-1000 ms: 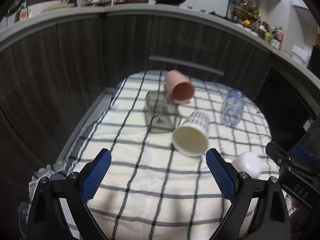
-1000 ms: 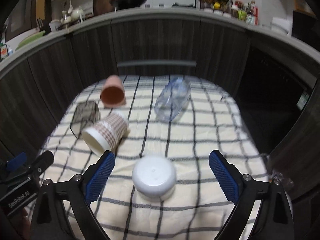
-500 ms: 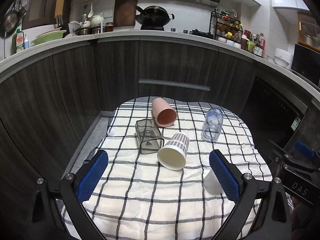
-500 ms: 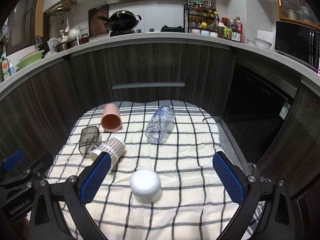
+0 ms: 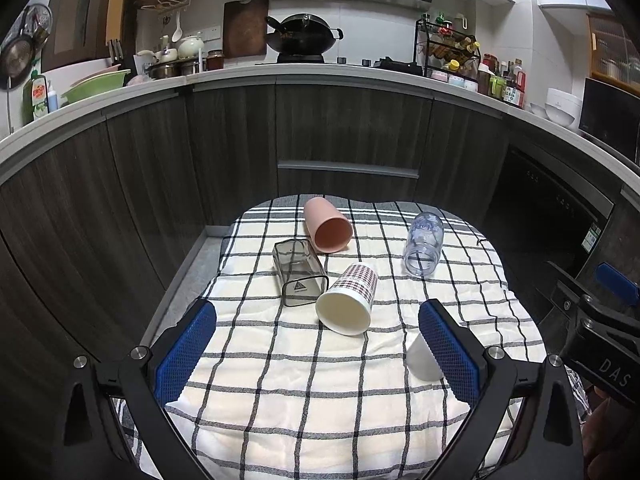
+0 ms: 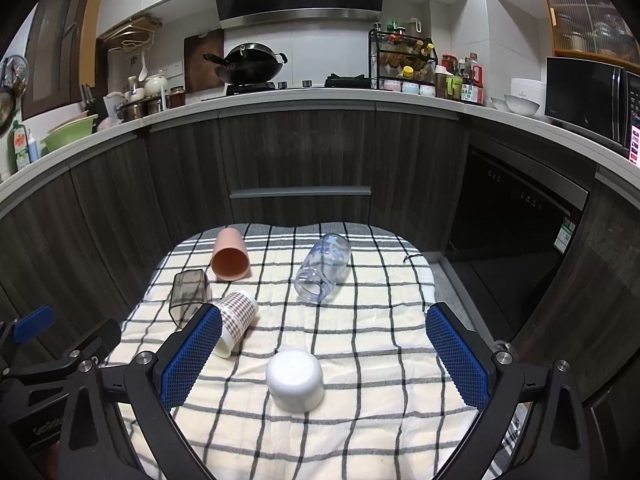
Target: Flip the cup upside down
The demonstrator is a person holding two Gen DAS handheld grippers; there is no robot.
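White cup [image 6: 295, 379] sits upturned already; beside it the checked paper cup [image 5: 347, 298] lies sideways. Both grippers [image 5: 316, 340] [image 6: 324, 354] hover spread, needing descent.

dim indoor light, sharp, heavy fisheye warp

on my feeds: checked cloth [image 6: 360, 344], soft woven, matt; white cup [image 6: 295, 379], smooth, faintly glossy; plaid cup [image 5: 349, 300], matt (looks like paper); pink cup [image 5: 327, 225], matt plastic; smoky container [image 5: 298, 271] and bottle [image 6: 323, 267], clear glossy plastic; cabinet fronts [image 6: 300, 152], dark woodgrain.
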